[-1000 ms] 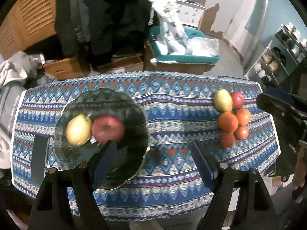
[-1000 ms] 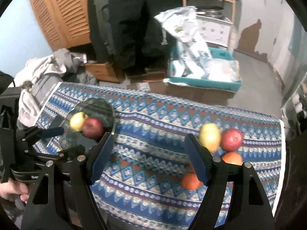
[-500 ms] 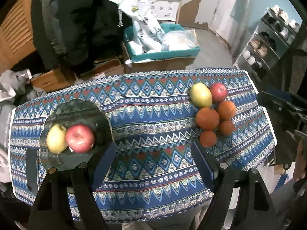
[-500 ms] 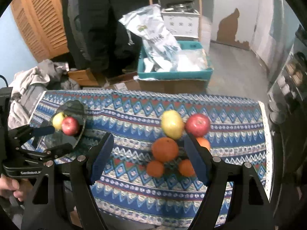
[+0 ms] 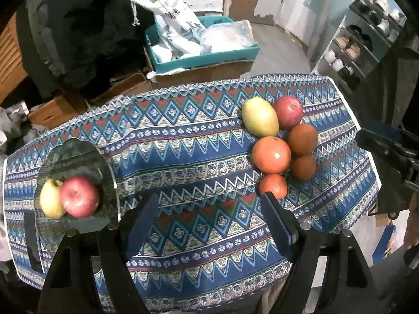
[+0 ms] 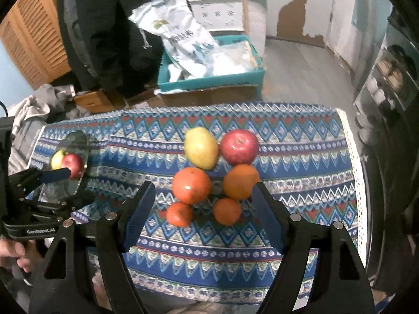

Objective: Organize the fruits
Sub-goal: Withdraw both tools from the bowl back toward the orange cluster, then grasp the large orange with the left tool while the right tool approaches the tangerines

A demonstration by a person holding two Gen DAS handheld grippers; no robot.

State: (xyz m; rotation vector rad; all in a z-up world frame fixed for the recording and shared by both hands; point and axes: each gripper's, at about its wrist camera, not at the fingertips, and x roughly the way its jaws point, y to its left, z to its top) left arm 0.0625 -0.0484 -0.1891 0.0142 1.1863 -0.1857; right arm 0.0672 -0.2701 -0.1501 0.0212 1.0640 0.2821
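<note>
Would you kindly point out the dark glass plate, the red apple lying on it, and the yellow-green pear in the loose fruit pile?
Dark glass plate (image 5: 78,149): left wrist view, bare far rim.
Red apple on the plate (image 5: 80,196): left wrist view, its middle.
Yellow-green pear in the pile (image 6: 201,147): right wrist view, its middle.

readable text: "GenRobot.AI" in white on the black body of my left gripper (image 6: 56,183), near left in my right wrist view | white bag (image 6: 180,39) in the far teal box: dark printed characters, too blurred for me to read
</note>
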